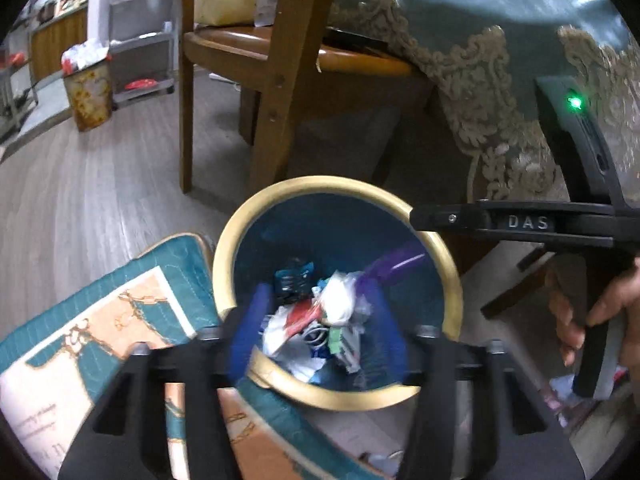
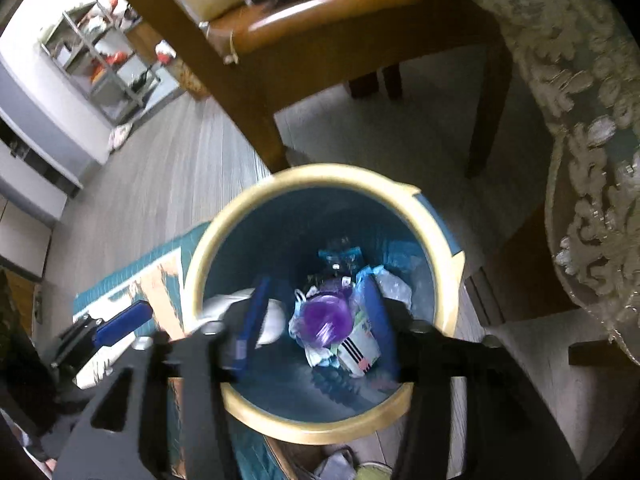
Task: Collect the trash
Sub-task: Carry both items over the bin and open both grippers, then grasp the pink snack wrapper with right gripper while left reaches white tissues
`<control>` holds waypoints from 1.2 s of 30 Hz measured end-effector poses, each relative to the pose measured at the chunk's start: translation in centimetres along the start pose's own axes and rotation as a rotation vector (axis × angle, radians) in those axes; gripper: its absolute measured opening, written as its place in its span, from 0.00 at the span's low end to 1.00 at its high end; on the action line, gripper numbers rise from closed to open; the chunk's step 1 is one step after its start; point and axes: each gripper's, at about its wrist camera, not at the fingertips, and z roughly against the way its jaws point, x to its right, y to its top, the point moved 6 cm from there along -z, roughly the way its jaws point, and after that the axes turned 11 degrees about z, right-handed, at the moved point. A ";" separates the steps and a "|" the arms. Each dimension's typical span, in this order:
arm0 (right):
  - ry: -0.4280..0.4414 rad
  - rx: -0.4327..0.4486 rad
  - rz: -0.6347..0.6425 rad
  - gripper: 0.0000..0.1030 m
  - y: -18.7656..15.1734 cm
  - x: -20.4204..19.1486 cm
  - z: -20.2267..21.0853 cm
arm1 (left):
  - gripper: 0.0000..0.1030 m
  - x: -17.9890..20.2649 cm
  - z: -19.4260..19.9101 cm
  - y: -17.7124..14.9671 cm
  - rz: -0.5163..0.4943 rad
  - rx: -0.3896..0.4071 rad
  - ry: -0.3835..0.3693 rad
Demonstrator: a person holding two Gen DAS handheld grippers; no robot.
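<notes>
Here, each line takes its place from the bin.

Left gripper point(image 1: 320, 300): blue fingers point(image 1: 250, 322) spread wide over the mouth of the bin, nothing between them; the trash seen in the gap lies down inside, below the tips.
Right gripper point(image 2: 316, 312): blue fingers point(image 2: 252, 320) also wide apart over the bin's mouth, gripping nothing; in the left view its black body reaches over the bin's far right rim, with the person's hand point(image 1: 600, 312) on the grip.
Trash point(image 1: 320, 324): a heap at the bottom of the bin, made of crumpled white plastic, a scrap with red, a green bit and a dark blue packet at the far side.
Purple cup point(image 2: 326, 324): on top of the heap, its round mouth facing up in the right view, beside a white pack with black stripes point(image 2: 358, 350).
Bin point(image 2: 224, 216): round, teal inside, gold rim, standing on the floor.
Mat point(image 1: 92, 312): teal and orange, flat on the floor to the bin's left, its edge running under or against the bin; I cannot tell which.
Chair point(image 1: 276, 72): wooden, just behind the bin, its front leg near the far rim.
Tablecloth point(image 1: 480, 40): green with pale lace trim, hanging behind and to the right of the bin.
Second bin point(image 1: 88, 96): far off to the left rear of the bin, full of white and red rubbish.
</notes>
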 end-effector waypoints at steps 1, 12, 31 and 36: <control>0.000 -0.001 -0.001 0.52 0.0 0.0 0.0 | 0.58 0.0 0.1 0.0 0.005 0.005 -0.004; 0.003 0.023 0.064 0.68 0.5 -3.3 2.2 | 0.61 -1.1 6.0 -0.7 -0.011 0.062 0.069; 0.047 0.066 0.298 0.94 -7.3 -20.1 4.5 | 0.62 -12.1 22.5 -11.7 0.146 0.128 0.320; 0.061 0.047 0.371 0.94 -11.6 -24.4 3.7 | 0.62 -15.4 25.0 -16.1 0.227 0.105 0.370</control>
